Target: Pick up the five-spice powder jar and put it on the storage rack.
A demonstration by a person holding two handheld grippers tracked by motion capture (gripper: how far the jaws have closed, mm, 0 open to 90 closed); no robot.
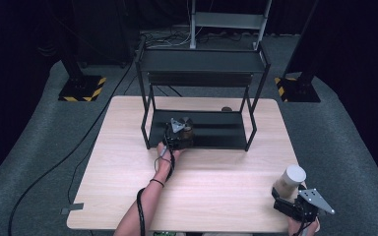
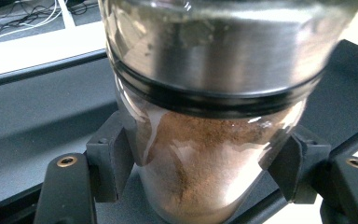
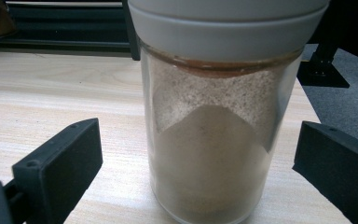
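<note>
no readable text, labels, brands or numbers on anything in view

Glass jar of brown powder (image 2: 200, 158), metal lid, upright on black shelf (image 1: 216, 132), glass jar of pale powder (image 3: 209, 140), white lid, upright at table (image 1: 128, 162) corner

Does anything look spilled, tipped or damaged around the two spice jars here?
Nothing stands out. The metal-lidded jar stands upright on the rack's lower shelf, gripped by the left gripper. The white-lidded jar stands upright on the table between the right gripper's open jaws.
</note>
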